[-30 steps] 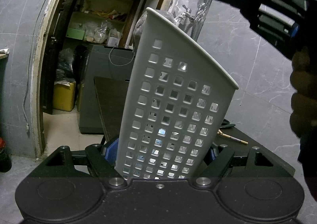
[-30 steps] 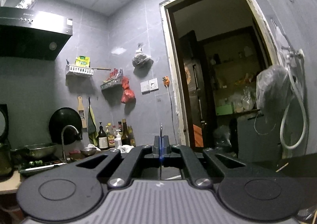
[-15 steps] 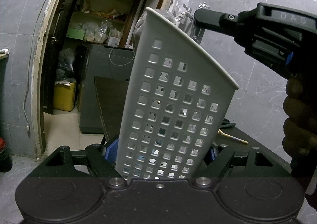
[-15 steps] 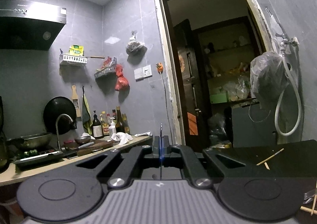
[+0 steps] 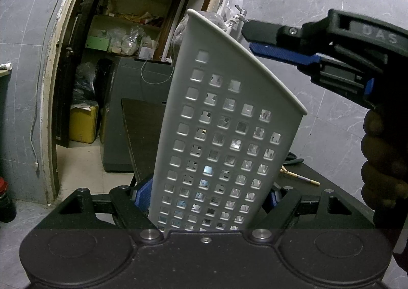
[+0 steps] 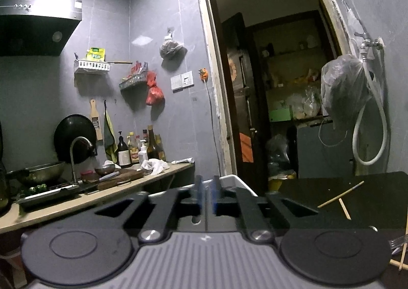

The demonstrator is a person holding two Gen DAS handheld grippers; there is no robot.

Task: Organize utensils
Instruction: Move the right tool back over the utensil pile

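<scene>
My left gripper point(image 5: 207, 202) is shut on a white perforated utensil holder point(image 5: 229, 120) and holds it tilted above the dark table point(image 5: 142, 125). Shiny utensils show through its holes. My right gripper point(image 6: 206, 195) hangs over the holder's white rim point(image 6: 234, 181), its blue pads point(image 6: 215, 195) a small gap apart with nothing between them. It also shows in the left wrist view point(image 5: 278, 44), at the holder's upper right edge. Wooden chopsticks point(image 6: 340, 195) and a fork point(image 6: 397, 241) lie on the table.
A chopstick point(image 5: 301, 176) and a dark green tool point(image 5: 293, 161) lie on the table behind the holder. A kitchen counter point(image 6: 102, 187) with bottles, stove and tap stands left. An open doorway point(image 6: 275, 84) leads to a store room. A hose point(image 6: 369, 115) hangs on the wall.
My right gripper came down to the holder's rim, let go of the thin metal utensil it held, and opened slightly. The left gripper and holder stayed still.
</scene>
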